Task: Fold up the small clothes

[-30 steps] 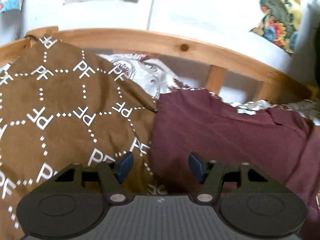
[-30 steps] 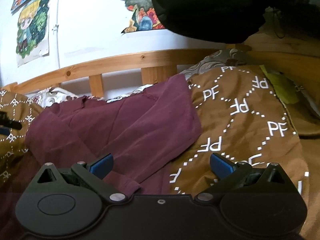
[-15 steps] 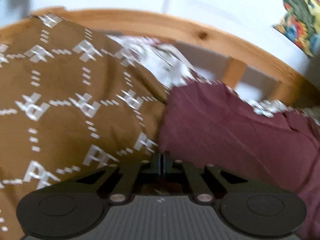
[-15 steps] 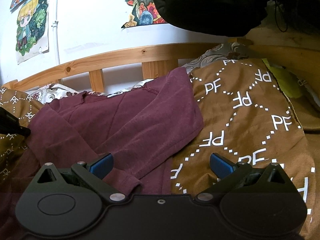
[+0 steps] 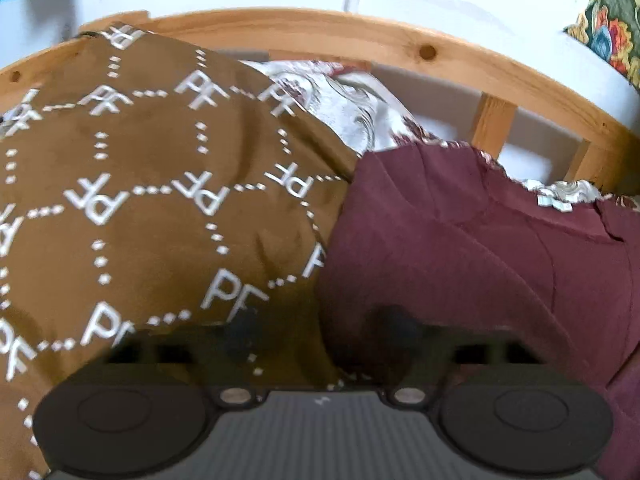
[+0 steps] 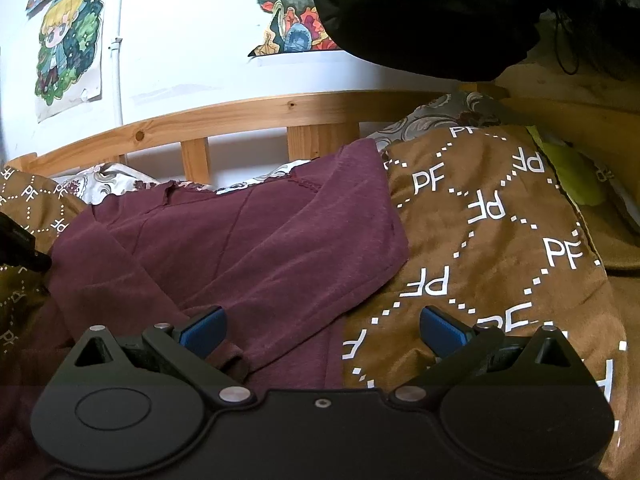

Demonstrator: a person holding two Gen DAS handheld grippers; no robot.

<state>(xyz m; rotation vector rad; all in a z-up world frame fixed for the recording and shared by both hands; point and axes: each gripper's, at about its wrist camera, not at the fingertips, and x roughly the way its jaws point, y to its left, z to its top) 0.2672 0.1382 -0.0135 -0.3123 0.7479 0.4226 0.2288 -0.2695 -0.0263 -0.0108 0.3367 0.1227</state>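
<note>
- Maroon cloth fills the middle of both views: the shirt (image 6: 248,248) lies rumpled on a brown blanket (image 6: 500,240) printed with white "PF" letters.
- Your right claw (image 6: 322,330) is released, its blue pads (image 6: 202,330) spread wide; the left pad sits over the shirt's lower fold, the right pad over the blanket just beside the shirt's edge.
- Your left claw (image 5: 320,334) is smeared by motion blur. Its fingers (image 5: 394,322) look parted, at the shirt's (image 5: 460,264) left border where it meets the blanket (image 5: 160,208), but you cannot tell for certain whether it grips any cloth.
- In the right view that left claw (image 6: 24,248) shows as a dark tip at the shirt's far left edge.
- Behind the shirt a pale patterned sheet (image 5: 348,108) shows, then a wooden bed rail (image 6: 248,114), then a white wall with a cartoon poster (image 6: 68,40).
- A black garment (image 6: 420,12) hangs in at the upper right of the right view.
</note>
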